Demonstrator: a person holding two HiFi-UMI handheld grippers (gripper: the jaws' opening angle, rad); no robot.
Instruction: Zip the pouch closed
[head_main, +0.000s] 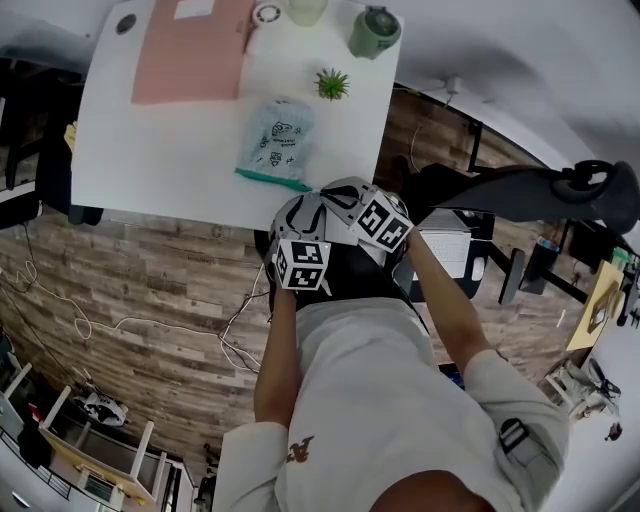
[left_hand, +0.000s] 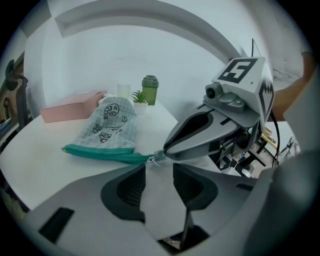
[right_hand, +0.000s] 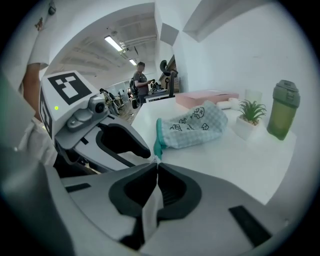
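Lying on the table (head_main: 150, 150) just beside the potted plant (head_main: 332, 84), the pouch (head_main: 275, 140) has its zipper pull (left_hand: 154, 160) pinched in the closed right gripper (right_hand: 157, 165); the left gripper (left_hand: 159, 168) holds its jaws half-open, empty.

Bare table (head_main: 150, 150) lies open around my pouch (head_main: 275, 140); a pink box (head_main: 190, 50), small plant (head_main: 332, 84) and green bottle (head_main: 375, 32) stand along the far side behind it.
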